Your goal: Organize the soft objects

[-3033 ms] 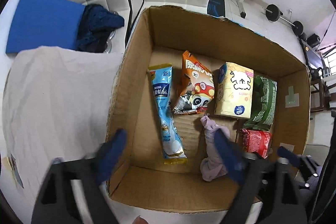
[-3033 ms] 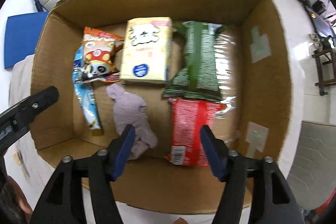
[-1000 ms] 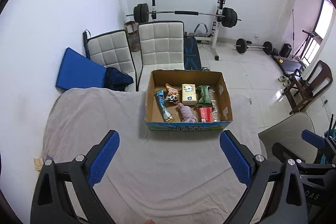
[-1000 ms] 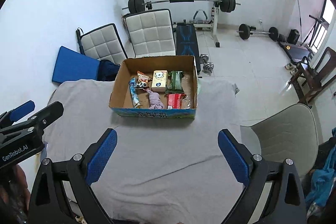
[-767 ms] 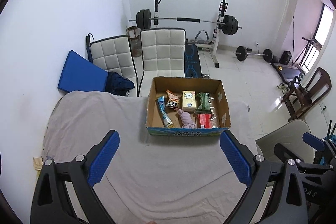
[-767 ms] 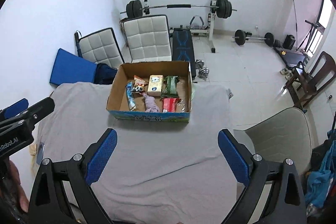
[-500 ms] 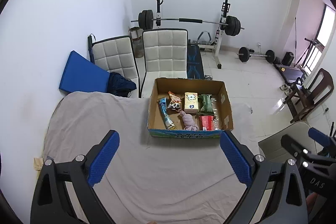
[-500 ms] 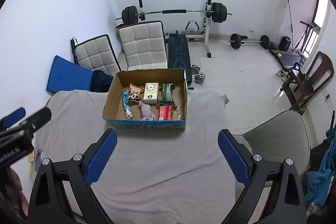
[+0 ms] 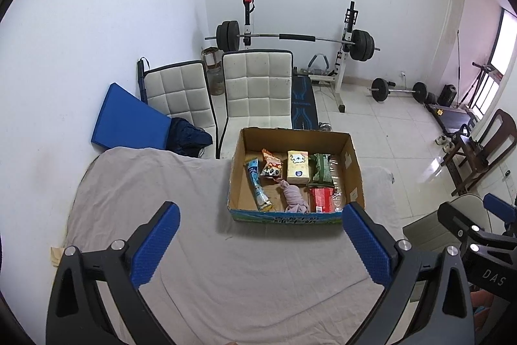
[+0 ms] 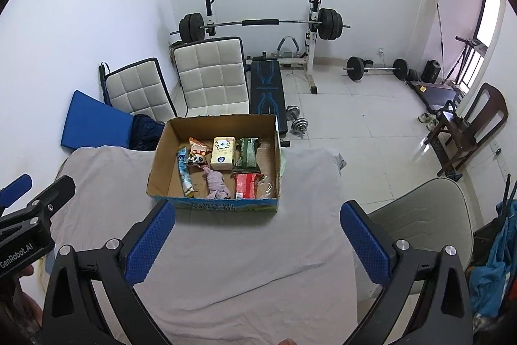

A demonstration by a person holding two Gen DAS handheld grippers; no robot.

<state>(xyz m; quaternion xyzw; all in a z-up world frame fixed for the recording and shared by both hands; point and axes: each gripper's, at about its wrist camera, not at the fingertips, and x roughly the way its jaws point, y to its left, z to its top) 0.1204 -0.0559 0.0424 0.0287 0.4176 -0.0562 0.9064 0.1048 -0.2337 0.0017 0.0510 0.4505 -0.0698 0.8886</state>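
An open cardboard box [image 9: 284,218] stands on the cloth-covered table, far ahead of both grippers. In it lie a blue tube packet [image 9: 257,183], an orange panda snack bag [image 9: 271,166], a yellow tissue pack [image 9: 297,168], a green bag [image 9: 320,172], a red packet [image 9: 320,199] and a mauve cloth [image 9: 294,200]. My left gripper [image 9: 260,209] hangs high over the table, its jaws opening wide with nothing between them. My right gripper [image 10: 258,206] is open and empty too, facing the same box [image 10: 213,204].
Grey cloth [image 9: 226,280] covers the table. Beyond its far edge are two white quilted chairs [image 9: 255,89], a blue mat [image 9: 126,122] and a barbell rack [image 9: 290,38]. A grey chair [image 10: 420,215] stands at the table's right side.
Three seconds ago both grippers hung just over the box's contents; now they are far back and high above the table. Over the last second the box slid slightly lower in both views.
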